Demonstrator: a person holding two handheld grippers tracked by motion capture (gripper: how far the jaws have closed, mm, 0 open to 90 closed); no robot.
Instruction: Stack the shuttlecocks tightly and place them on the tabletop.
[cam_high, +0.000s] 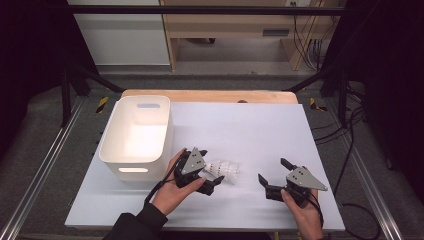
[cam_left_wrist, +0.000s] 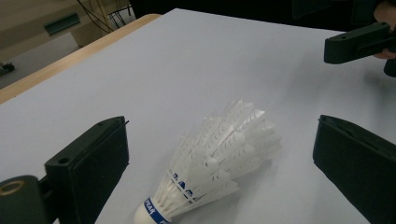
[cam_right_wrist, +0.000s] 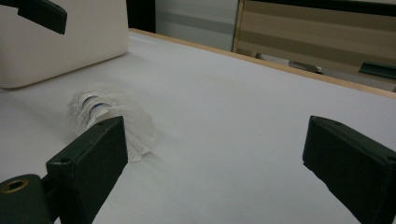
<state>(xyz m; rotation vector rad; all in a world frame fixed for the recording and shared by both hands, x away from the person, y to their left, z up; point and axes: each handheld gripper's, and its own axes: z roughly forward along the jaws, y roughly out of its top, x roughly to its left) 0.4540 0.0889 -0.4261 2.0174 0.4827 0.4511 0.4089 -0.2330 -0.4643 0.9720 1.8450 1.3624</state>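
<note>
While the shuttlecock (cam_high: 225, 170) lies on its side on the white tabletop (cam_high: 250, 130), just below the middle of the high view, the left tongs (cam_high: 209, 170) sit around its cork end with the jaws spread wide, touching nothing. In the left gripper view the shuttlecock (cam_left_wrist: 212, 163) fills the lower middle of the frame, between the two black jaws and clear of both; its cork end with a blue band points to the bottom edge and its white feathers fan toward the upper right. A hand (cam_high: 175, 187) holds these tongs from the lower left.

The right tongs (cam_high: 272, 176) rest at the lower right of the high view, well apart from the shuttlecock, jaws also released and empty, aimed toward the left. One of their jaws shows at the upper right corner of the left gripper view. In the right gripper view the shuttlecock (cam_right_wrist: 107, 112) appears at the left of the frame, partly behind the near jaw, lying on the tabletop.

A white bin (cam_high: 137, 135) stands at the left of the high view, near the left tongs; its wall (cam_right_wrist: 65, 46) takes the upper left of the right gripper view.
</note>
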